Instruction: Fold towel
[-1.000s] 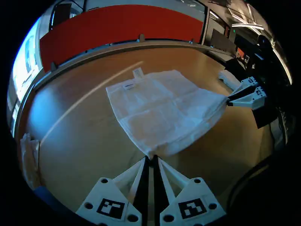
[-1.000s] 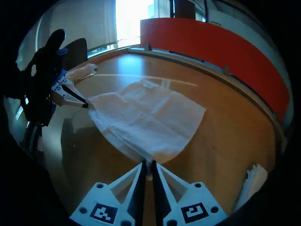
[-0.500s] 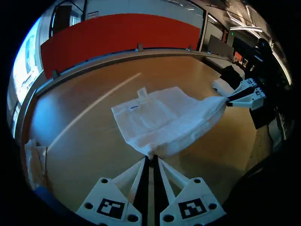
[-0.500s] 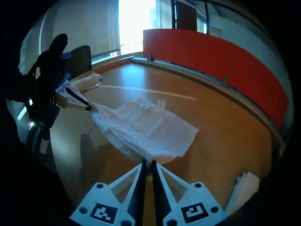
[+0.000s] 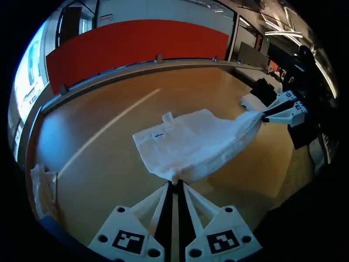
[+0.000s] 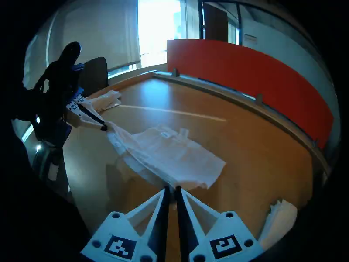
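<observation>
We see the left gripper [image 5: 175, 182] clamped on one towel [image 5: 192, 142] corner; right gripper [image 6: 171, 188] on another; far edge rests on table [image 5: 109, 144].

I have bare worktop [image 5: 96, 148] open beyond the towel [image 5: 192, 144]. A red divider [image 5: 131, 43] walls the far edge; a cloth pile [image 5: 41, 192] sits at each end.

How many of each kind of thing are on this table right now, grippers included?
White cloth towel, pinched at two corners: 1
Spare white cloth piles on the wooden table: 2
Grippers with fingers closed on the towel: 2, the left gripper and the right gripper
Red divider panel: 1
Total: 6
</observation>
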The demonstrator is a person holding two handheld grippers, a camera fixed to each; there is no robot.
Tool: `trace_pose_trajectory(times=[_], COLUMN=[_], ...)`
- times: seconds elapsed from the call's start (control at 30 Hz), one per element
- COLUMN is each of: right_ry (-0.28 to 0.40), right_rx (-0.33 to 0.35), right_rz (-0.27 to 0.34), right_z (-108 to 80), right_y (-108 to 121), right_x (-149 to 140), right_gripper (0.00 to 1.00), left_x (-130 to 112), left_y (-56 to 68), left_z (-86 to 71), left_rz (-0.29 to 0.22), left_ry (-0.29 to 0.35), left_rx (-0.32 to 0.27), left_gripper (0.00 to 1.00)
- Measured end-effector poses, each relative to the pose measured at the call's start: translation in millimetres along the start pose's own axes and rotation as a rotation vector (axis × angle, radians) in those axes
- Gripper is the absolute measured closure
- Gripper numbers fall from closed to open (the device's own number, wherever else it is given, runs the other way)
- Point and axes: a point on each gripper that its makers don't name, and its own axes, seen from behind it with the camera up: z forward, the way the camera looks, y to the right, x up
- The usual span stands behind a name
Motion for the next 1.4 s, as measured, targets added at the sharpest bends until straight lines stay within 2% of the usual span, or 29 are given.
trace_pose_trajectory(times=[0.4,0.8,1.1,1.4], right_ry=[0.012,-0.001,-0.015,-0.032], right_rx=[0.005,0.013,0.012,0.003], right_rz=[0.003,0.0,-0.005,-0.013], right_z=[-17.1,-24.4,-19.6,-0.5], right_y=[-4.3,-7.7,-5.4,8.1], right_x=[12.2,8.8,3.8,-0.2], right_gripper=[0.89,0.89,0.89,0.89], left_x=[5.8,5.9,5.0,9.7], left_y=[7.2,12.3,9.6,0.5], left_z=[-13.5,-20.5,-13.6,8.2], left_rz=[-0.022,-0.024,-0.033,-0.058], left_ry=[0.007,0.003,-0.001,0.002], left_rx=[-0.013,-0.026,-0.02,-0.003], left_gripper=[0.92,0.92,0.92,0.92])
